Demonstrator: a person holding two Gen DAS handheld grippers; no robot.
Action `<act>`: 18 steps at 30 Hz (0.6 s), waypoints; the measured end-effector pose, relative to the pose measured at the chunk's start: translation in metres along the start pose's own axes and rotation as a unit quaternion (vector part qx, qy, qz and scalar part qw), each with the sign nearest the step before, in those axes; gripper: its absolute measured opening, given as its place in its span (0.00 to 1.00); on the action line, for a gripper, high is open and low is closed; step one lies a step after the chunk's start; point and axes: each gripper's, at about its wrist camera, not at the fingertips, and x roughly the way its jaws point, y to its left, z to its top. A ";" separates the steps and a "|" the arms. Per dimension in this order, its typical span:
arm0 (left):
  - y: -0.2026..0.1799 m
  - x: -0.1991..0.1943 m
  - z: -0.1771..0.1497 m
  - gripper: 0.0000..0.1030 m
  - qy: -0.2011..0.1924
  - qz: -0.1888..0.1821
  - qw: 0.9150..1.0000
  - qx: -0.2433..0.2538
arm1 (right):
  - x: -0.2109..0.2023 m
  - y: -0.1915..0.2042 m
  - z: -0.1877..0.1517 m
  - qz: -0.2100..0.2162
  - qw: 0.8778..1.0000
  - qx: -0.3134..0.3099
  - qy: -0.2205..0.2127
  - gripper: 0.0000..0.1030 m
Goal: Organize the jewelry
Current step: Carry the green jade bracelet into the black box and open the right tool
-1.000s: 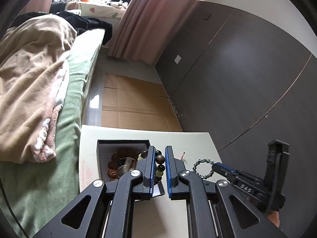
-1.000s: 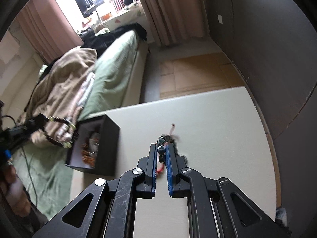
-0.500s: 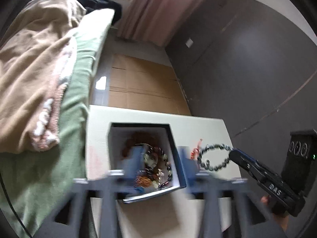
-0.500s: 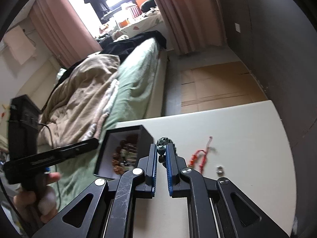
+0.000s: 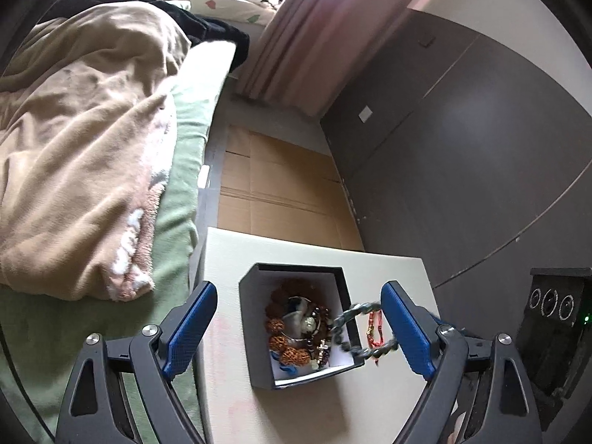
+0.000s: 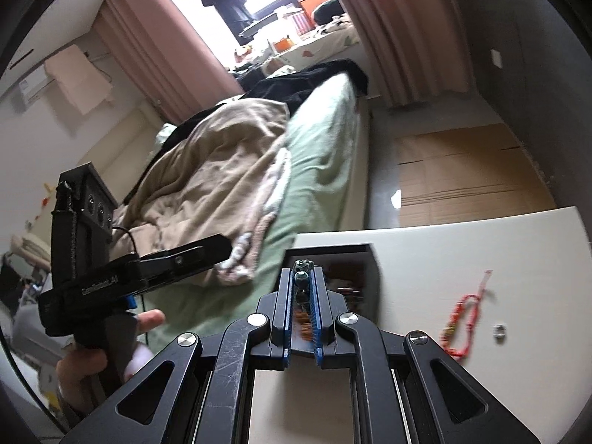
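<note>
The right gripper (image 6: 303, 288) is clamped on a grey bead bracelet (image 5: 353, 327), which dangles over the right rim of the black box (image 5: 259, 336) at lower centre. The left gripper (image 5: 298, 327) hangs spread wide, empty. Let go now and the bracelet could snag the rim and spill onto the table (image 6: 462, 244)

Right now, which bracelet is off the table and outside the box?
The dark beaded bracelet, pinched in the right gripper over the box rim. The red cord bracelet lies on the table; others sit inside.
</note>
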 end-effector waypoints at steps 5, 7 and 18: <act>0.006 -0.004 0.003 0.88 -0.006 0.000 1.000 -0.008 | 0.020 0.012 -0.004 0.017 1.000 0.001 0.016 0.10; 0.008 -0.006 0.004 0.88 -0.009 -0.001 1.000 -0.012 | 0.030 0.011 -0.007 0.023 0.999 0.008 0.027 0.10; 0.012 -0.003 0.003 0.88 -0.007 0.007 1.000 -0.015 | 0.042 -0.002 -0.013 0.029 0.997 0.036 0.056 0.56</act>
